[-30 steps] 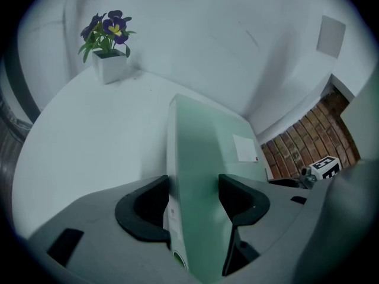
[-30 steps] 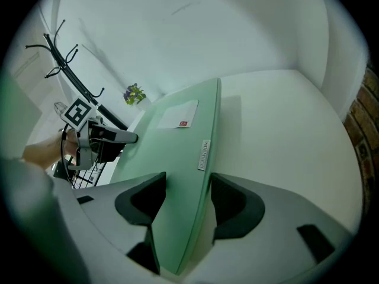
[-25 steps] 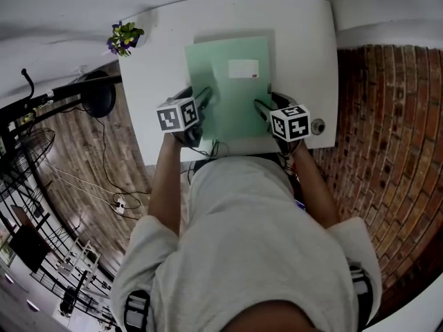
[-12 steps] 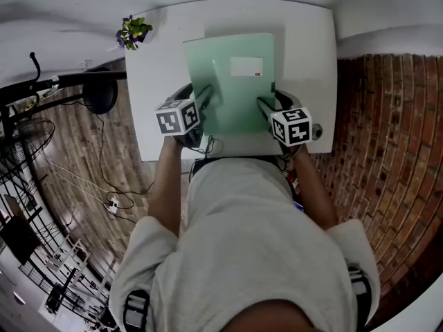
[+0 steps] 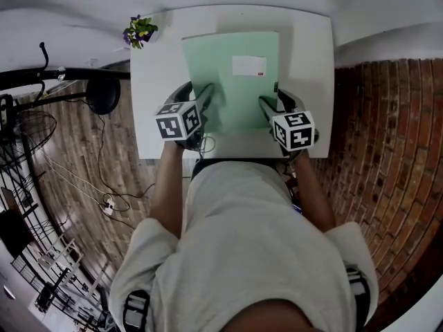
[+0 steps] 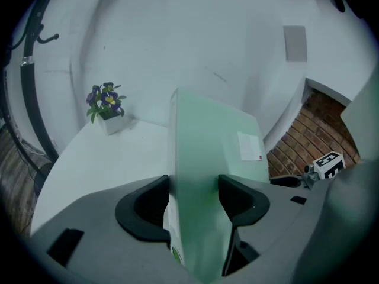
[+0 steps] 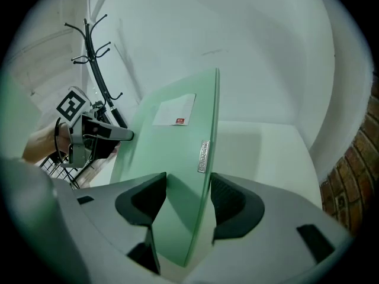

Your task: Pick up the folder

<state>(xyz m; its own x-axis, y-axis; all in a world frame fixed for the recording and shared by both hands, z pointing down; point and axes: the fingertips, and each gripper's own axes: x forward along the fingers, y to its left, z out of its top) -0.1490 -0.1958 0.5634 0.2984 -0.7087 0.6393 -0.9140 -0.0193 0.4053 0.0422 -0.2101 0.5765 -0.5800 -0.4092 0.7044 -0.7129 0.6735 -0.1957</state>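
A pale green folder point(image 5: 232, 81) with a white label point(image 5: 248, 66) hangs over the white table point(image 5: 308, 61), held by both grippers at its near corners. My left gripper point(image 5: 206, 94) is shut on the folder's left edge. In the left gripper view the green sheet point(image 6: 207, 152) runs between the two dark pads of that gripper point(image 6: 193, 193). My right gripper point(image 5: 267, 106) is shut on the right edge. In the right gripper view the folder point(image 7: 174, 141) passes between the jaws of the right gripper point(image 7: 189, 195) and throws a shadow on the table beneath.
A small pot of purple flowers point(image 5: 140, 30) stands at the table's far left corner, also visible as the flower pot point(image 6: 107, 105). A black coat stand point(image 7: 98, 70) rises left of the table. Wooden floor point(image 5: 90, 171) lies left, brick floor point(image 5: 387, 151) right.
The folder has come up off the table with both grippers still on it. It looks larger and sits farther up in the head view.
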